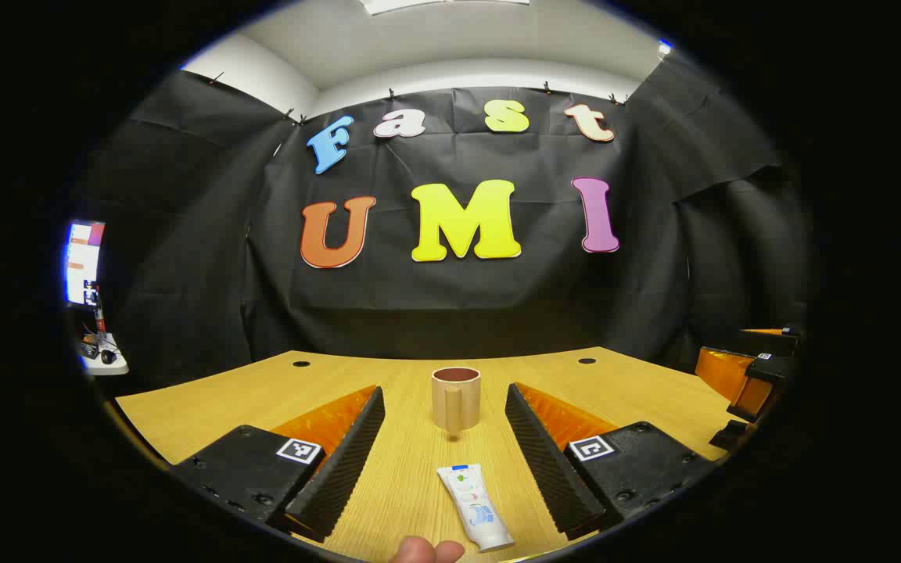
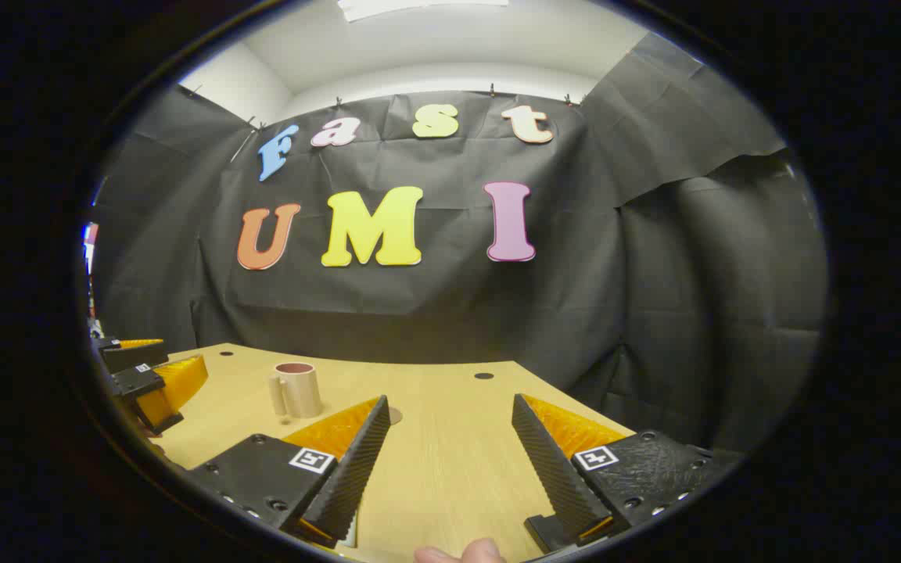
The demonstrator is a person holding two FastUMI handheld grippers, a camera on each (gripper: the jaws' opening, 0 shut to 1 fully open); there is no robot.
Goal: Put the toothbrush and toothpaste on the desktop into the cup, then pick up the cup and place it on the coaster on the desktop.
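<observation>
- The cup (image 1: 456, 399) stands upright on the wooden desktop (image 1: 208, 407), straight ahead of the left gripper (image 1: 444, 461) and in line with the gap between its fingers. Its handle faces the camera in the left gripper view.
- In the right gripper view the same cup (image 2: 296, 389) sits to the left and farther off, handle turned to the left.
- The cup is a plain cylinder, beige outside with a smooth matte look; its inside reads reddish-brown at the rim. Whether anything lies in it cannot be told from this low angle.
- The toothpaste (image 1: 475, 507) is a soft white tube lying flat on the desktop, nearer than the cup, between the left gripper's fingers and touching neither.
- The left gripper is spread wide, holding nothing. Its fingers (image 1: 341, 469) carry ridged, saw-toothed inner faces.
- The right gripper (image 2: 450, 461) is likewise spread wide over bare wood, gripping nothing; its fingers (image 2: 552, 461) show the same ribbed texture.
- A small round edge (image 2: 394, 415) peeps out from behind the right gripper's left finger; what it is cannot be told.
- A white sliver (image 2: 351, 535) shows under that same finger, too hidden to identify.
- The desktop has pale, straight wood grain and dark round cable holes (image 1: 586, 361) near its far edge.
- A fingertip (image 1: 427, 550) of the holding hand shows at the bottom of the left gripper view.
</observation>
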